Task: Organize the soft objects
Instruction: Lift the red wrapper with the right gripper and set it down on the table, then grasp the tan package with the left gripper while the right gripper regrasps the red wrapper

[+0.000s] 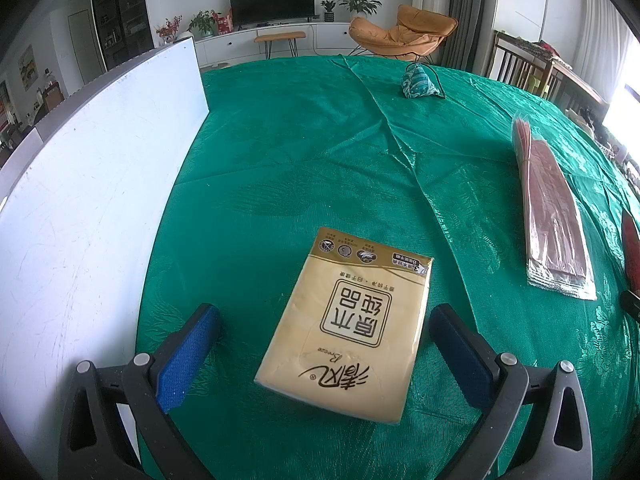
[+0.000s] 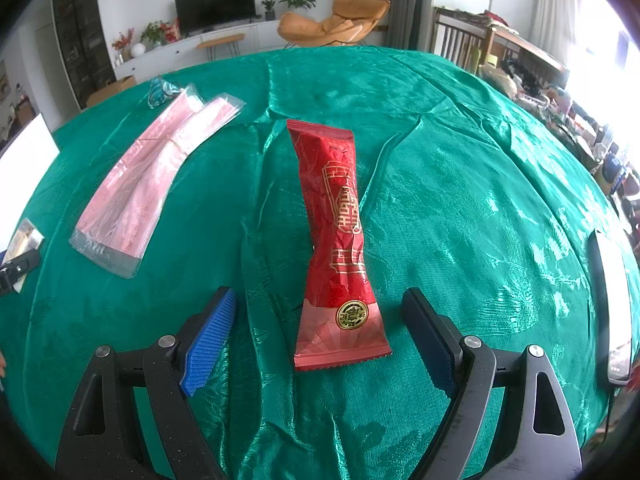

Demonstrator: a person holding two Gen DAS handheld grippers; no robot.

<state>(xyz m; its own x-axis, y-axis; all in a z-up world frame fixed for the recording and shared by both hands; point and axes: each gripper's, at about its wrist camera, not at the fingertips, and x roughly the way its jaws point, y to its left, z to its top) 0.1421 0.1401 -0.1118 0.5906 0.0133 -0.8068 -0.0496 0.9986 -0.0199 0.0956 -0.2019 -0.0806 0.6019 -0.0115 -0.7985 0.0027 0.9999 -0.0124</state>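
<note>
A yellow tissue pack point(image 1: 348, 324) lies flat on the green tablecloth point(image 1: 304, 152), partly between the blue pads of my left gripper point(image 1: 324, 320), which stands open without touching it. A long red packet point(image 2: 340, 240) with gold print lies lengthwise on the cloth, its near end between the pads of my right gripper point(image 2: 322, 312); those jaws are spread wide and clear of it. A clear sleeve of pink-red sheets point(image 2: 148, 184) lies to the left of the red packet, and shows as the sleeve point(image 1: 548, 208) at the right in the left wrist view.
A white board point(image 1: 80, 184) runs along the table's left side. A small teal patterned pouch point(image 1: 418, 82) sits near the far edge. A white object point(image 2: 612, 308) lies at the table's right edge. Chairs, a TV and plants stand beyond the table.
</note>
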